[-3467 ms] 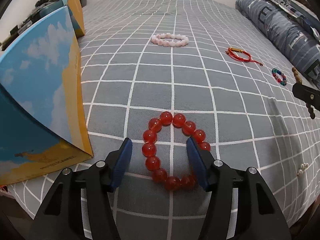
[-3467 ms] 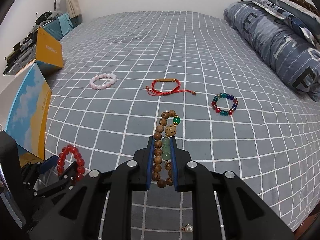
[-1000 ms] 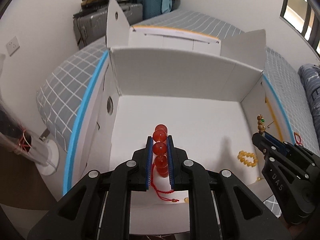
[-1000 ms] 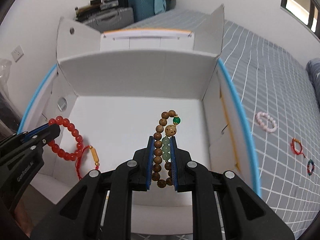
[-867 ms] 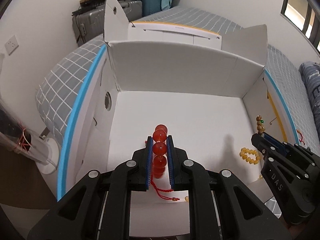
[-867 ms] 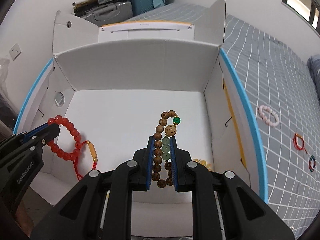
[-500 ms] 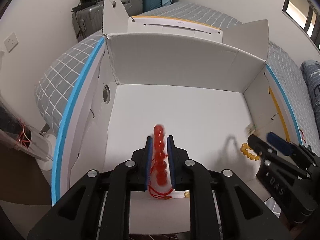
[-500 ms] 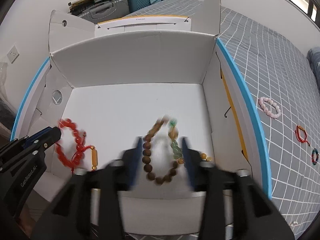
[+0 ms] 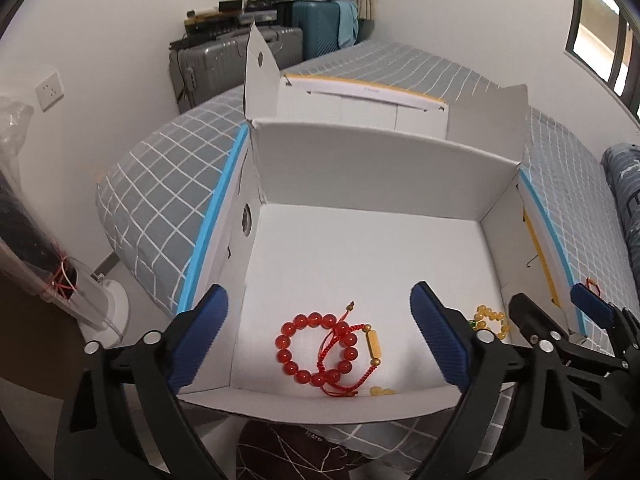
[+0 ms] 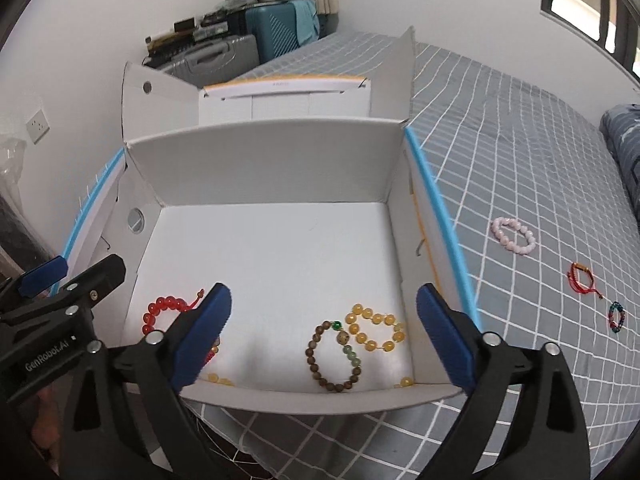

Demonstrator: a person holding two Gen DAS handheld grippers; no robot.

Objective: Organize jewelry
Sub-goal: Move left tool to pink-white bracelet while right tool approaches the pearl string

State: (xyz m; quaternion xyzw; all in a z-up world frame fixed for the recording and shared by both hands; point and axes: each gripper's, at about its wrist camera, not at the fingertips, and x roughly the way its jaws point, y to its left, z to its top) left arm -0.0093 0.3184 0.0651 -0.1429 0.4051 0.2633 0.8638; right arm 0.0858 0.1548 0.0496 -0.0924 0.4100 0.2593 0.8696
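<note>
A bed with a grey, white-gridded cover (image 10: 520,168) fills the room, and at its corner sits a large open white cardboard box with blue-edged flaps (image 10: 272,160), its four flaps folded outward. Beyond the box, against the wall, stand a grey hard-shell suitcase (image 9: 224,64) and a teal one (image 9: 320,24) piled with clutter.

The left gripper (image 9: 316,340) hangs over the box's near wall with its blue-padded jaws spread wide and nothing between them; the right gripper (image 10: 320,340) is the same, wide apart and empty. Each gripper shows at the edge of the other's view.

Four bracelets lie on the smooth white floor of the box, all near the front wall: a bracelet of round glossy red beads (image 9: 316,354) overlapped by a red woven cord bracelet with a gold tube (image 9: 360,356) on the left side, and a brown wooden bead bracelet with green stones (image 10: 334,356) touching a yellow amber-like bead bracelet (image 10: 376,334) on the right. (A few loose yellow beads sit against the front wall.)

Three more remain on the bed cover, well apart from the box: a pale pink bead bracelet (image 10: 514,236), a red cord bracelet (image 10: 582,278), and a small multicoloured bead bracelet (image 10: 617,317).
</note>
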